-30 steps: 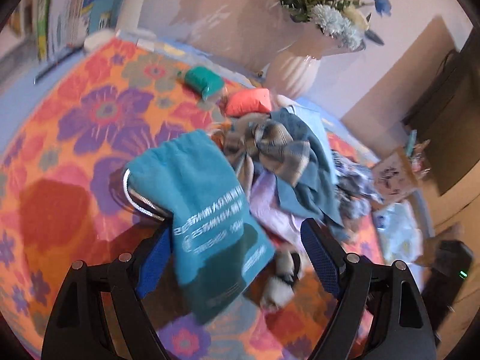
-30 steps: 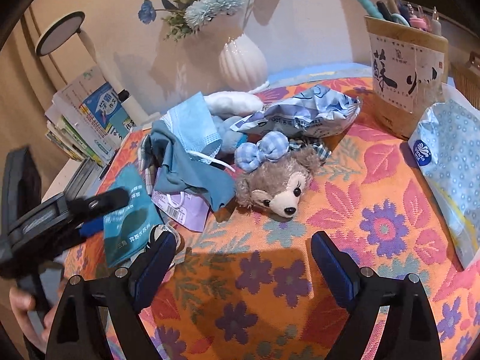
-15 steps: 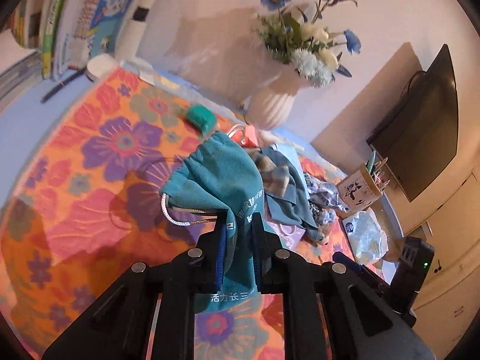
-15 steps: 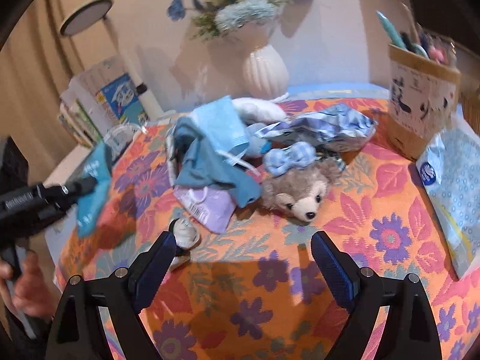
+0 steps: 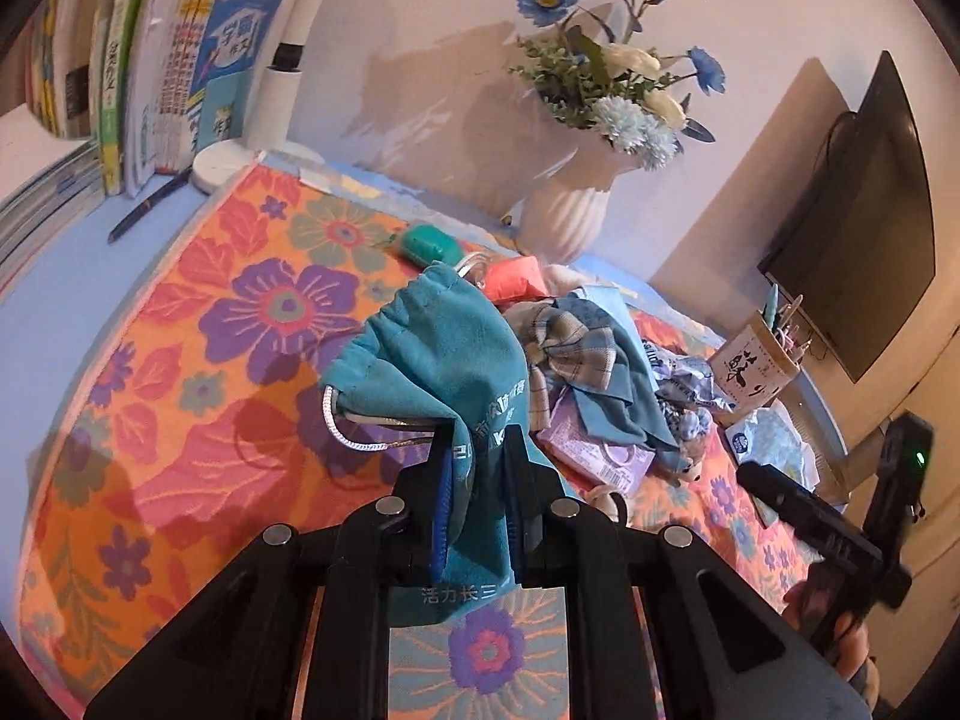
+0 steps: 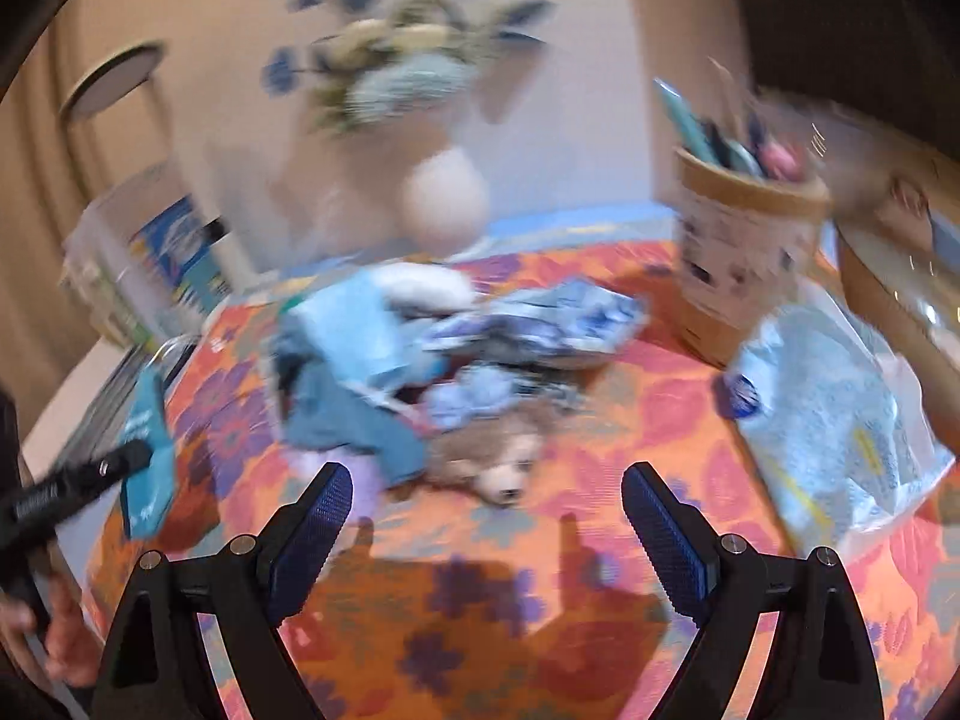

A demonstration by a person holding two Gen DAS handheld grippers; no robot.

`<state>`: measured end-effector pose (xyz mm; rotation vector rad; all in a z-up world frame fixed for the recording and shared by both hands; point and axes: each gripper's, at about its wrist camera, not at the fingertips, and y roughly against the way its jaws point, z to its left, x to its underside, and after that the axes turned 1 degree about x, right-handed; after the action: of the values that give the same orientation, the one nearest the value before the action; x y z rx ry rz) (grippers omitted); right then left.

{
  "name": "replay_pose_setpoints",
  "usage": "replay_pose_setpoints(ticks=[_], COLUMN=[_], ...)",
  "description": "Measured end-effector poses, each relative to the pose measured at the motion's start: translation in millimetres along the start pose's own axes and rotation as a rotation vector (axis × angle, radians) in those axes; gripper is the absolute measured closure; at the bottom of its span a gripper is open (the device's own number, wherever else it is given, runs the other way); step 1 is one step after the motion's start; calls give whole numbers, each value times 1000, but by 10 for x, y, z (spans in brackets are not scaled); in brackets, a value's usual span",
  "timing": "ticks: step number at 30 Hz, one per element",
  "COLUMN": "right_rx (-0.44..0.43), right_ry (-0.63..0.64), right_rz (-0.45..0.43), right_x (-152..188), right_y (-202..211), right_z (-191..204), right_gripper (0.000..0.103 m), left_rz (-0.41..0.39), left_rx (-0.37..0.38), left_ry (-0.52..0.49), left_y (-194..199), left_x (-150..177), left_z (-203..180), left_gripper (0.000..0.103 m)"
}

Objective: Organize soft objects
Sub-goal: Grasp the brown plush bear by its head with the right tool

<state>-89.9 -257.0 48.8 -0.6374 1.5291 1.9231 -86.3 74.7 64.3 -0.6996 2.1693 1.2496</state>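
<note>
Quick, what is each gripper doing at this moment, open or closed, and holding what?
Left gripper: closed on the teal drawstring pouch, lifted above the floral tablecloth.
Right gripper: open, holding nothing, in front of the plush toy.

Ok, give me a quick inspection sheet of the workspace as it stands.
Surface: floral tablecloth, orange with purple flowers.
Job's things: teal drawstring pouch lifted off the cloth; fabric pile; plush toy.
Clutter: pen cup, tissue pack, books, pen.
Grippers: left gripper shut on the pouch; right gripper open, holding nothing.
Cables: nothing seen.
Surroundings: flower vase by the wall, dark screen.
</note>
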Motion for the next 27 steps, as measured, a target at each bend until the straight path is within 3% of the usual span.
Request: replay_pose_setpoints(ticks=[4,9,10,12,14,18,21,27], right_rx=[-76,-64,-66,-64,-51,-48,-74,-215], right_ry=[-23,-74,-81,-76,-61,-15,-28,-38], right_rz=[144,143,151,164,184,162,135,44], right_x=[-51,-138,-171,-193,-184,-171,-143,-148], right_y=[-286,-518,-578,-695,-770,-764,-629,-142], right_z=[-134,-72,-59,-38,-4,60,3,-47], right_gripper=[13,14,16,32,38,51,52,52], left_rz=[-2,9,9,2,0,-1,-1,-20], left_rx=[-13,-8,-10,-24,-24,-18,-9,7], left_ry=[-11,-21,-25,-38,-47,-56,-67,-102], left_y=[-118,-190,-194,-195,-199,-203,-190,-75], left_x=[17,17,16,-3,-19,-41,-53,-72], left_z=[-17,-61,-75,-105,-131,-179,-239,-435], left_gripper=[91,91,91,91,91,91,91,91])
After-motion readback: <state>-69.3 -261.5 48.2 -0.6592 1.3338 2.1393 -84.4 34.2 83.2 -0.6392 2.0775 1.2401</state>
